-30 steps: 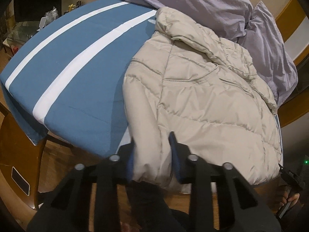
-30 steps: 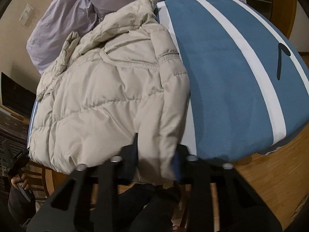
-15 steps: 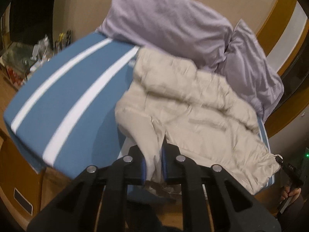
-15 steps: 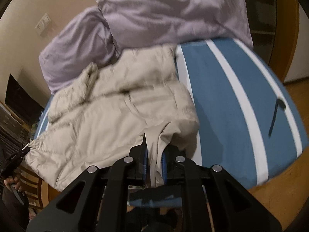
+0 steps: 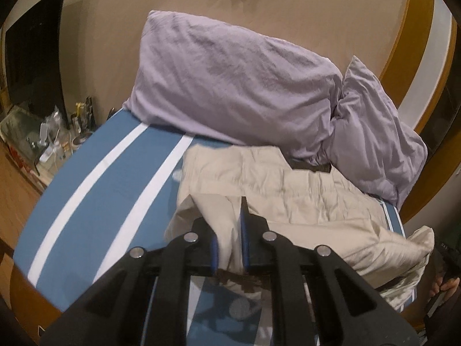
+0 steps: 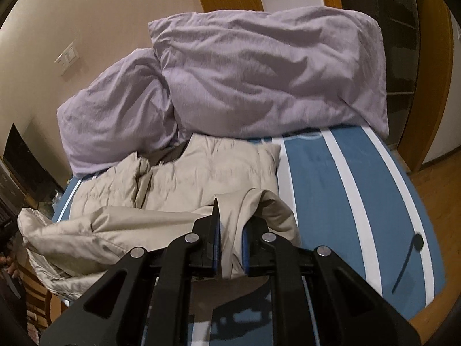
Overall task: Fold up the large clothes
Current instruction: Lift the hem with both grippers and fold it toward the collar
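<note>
A beige puffer jacket (image 5: 288, 199) lies on the blue bed cover with white stripes (image 5: 115, 178). My left gripper (image 5: 229, 230) is shut on the jacket's near hem and holds it lifted above the bed. In the right wrist view the jacket (image 6: 201, 184) also shows, with its near edge raised and folding toward the pillows. My right gripper (image 6: 230, 236) is shut on the hem too. The fabric between the blue pads hangs down in a fold. The jacket's lower part is bunched and hides what lies under it.
Two lilac pillows (image 5: 245, 86) lean on the wall at the bed head, touching the jacket's far edge. A cluttered side table (image 5: 43, 144) stands left of the bed. Wooden floor (image 6: 432, 190) lies right of the bed. A black curved mark (image 6: 409, 262) is on the cover.
Both grippers closed on the jacket's near hem, then lifted it and carried it toward the pillows. The jacket went from lying flat to partly folded over itself.
</note>
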Tool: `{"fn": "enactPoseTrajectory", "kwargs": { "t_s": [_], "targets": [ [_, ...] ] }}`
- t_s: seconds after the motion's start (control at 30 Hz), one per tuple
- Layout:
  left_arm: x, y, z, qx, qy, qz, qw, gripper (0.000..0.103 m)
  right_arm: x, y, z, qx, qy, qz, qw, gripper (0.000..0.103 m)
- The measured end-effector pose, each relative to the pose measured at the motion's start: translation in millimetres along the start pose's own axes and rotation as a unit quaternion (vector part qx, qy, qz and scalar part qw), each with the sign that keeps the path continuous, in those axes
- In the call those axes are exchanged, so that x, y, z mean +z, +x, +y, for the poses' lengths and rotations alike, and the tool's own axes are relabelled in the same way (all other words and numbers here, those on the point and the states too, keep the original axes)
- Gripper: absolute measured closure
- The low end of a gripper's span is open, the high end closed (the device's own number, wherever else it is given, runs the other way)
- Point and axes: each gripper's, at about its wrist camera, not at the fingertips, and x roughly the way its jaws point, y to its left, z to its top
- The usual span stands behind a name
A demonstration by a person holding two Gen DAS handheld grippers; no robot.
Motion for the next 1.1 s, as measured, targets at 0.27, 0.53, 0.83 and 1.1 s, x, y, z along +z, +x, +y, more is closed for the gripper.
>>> {"fn": "enactPoseTrajectory", "kwargs": {
  "t_s": [0.27,0.53,0.83,1.1],
  "targets": [
    [38,43,-4,0.002,0.006,0.002,1.0,0.09,45,43,11,-0.011,-0.004,-0.003,1.0,0.091],
    [73,95,-6,0.008,0.01,0.016,0.9998,0.09,80,89,21,-0.031,-0.007,0.006,0.999,0.091],
    [99,164,-8,0.023,0.019,0.048,0.9984,0.09,103,152,19,-0.061,0.008,0.037,0.997,0.091],
    [111,226,-9,0.041,0.018,0.084,0.9954,0.089,113,207,7,-0.078,0.025,0.073,0.994,0.091]
  ]
}}
